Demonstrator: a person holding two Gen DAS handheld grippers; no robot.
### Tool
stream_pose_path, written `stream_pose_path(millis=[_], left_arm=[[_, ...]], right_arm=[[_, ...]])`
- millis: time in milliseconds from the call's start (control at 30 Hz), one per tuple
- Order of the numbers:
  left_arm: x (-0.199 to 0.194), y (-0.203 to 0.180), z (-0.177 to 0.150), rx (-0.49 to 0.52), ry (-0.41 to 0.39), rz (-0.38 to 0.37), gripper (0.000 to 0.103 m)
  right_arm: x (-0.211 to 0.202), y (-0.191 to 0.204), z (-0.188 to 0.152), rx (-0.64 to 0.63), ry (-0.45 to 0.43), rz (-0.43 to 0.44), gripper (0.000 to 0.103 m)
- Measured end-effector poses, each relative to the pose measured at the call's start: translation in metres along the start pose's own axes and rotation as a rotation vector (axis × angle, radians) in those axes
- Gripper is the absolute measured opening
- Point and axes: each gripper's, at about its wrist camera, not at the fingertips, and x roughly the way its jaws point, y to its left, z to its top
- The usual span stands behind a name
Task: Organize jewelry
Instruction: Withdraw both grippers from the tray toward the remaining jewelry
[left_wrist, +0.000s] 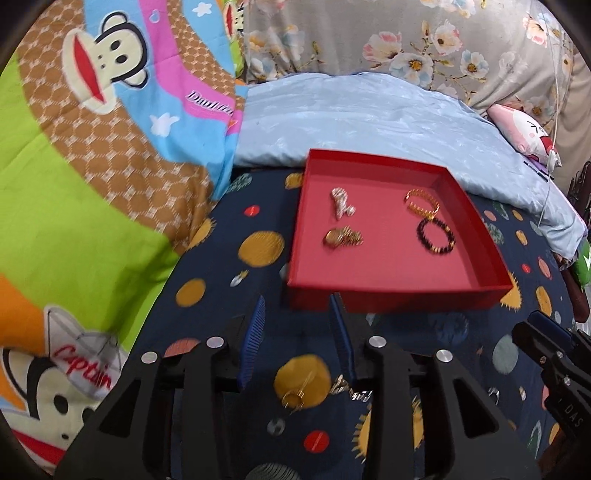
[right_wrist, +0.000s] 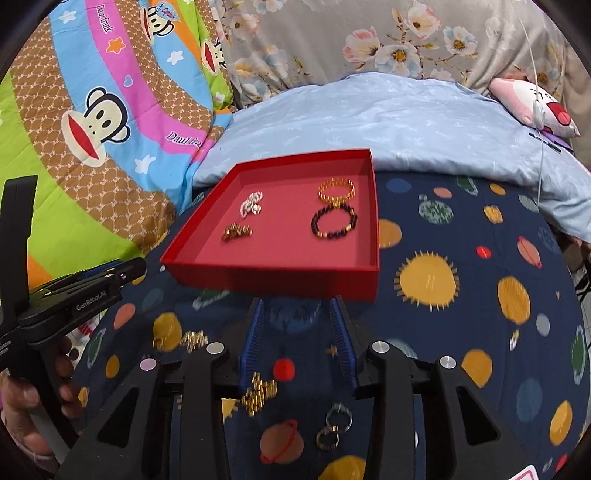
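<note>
A red tray (left_wrist: 399, 295) (right_wrist: 273, 277) lies on the navy planet-print bedsheet. In it are a silver piece (left_wrist: 341, 202) (right_wrist: 252, 204), a gold chain piece (left_wrist: 341, 237) (right_wrist: 236, 232), a gold bracelet (left_wrist: 423, 202) (right_wrist: 336, 190) and a dark bead bracelet (left_wrist: 436, 236) (right_wrist: 334, 221). My left gripper (left_wrist: 297, 306) is open and empty just before the tray's near wall. My right gripper (right_wrist: 297, 306) is open and empty there too. Loose on the sheet are a gold earring (left_wrist: 293, 398), a silver piece (left_wrist: 351, 389), a gold chain (right_wrist: 258, 393), silver rings (right_wrist: 334, 424) and another gold piece (right_wrist: 194, 339).
A colourful monkey-print quilt (left_wrist: 92, 184) is heaped at the left. A light blue duvet (left_wrist: 369, 118) and floral pillows (left_wrist: 406, 40) lie behind the tray. A pink plush (right_wrist: 535, 107) and a white cable (right_wrist: 539, 110) are at the right. The other gripper shows at each view's edge (left_wrist: 554, 365) (right_wrist: 74, 295).
</note>
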Motion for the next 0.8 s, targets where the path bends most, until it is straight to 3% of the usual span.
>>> stream_pose_path(millis=[400, 500, 800], left_arm=[[-0.001, 0.037, -0.076, -0.076, 0.140, 0.002, 0.039], [0.000, 0.036, -0.083, -0.067, 0.148, 0.002, 0.049], [0.016, 0.012, -0.076, -0.022, 0.148, -0.036, 0.049]], right_arm=[[-0.003, 0.005, -0.055, 0.025, 0.092, 0.036, 0.037], [-0.005, 0.005, -0.063, 0.032, 0.102, 0.039, 0.037], [-0.004, 0.001, -0.064, 0.040, 0.107, 0.026, 0.037]])
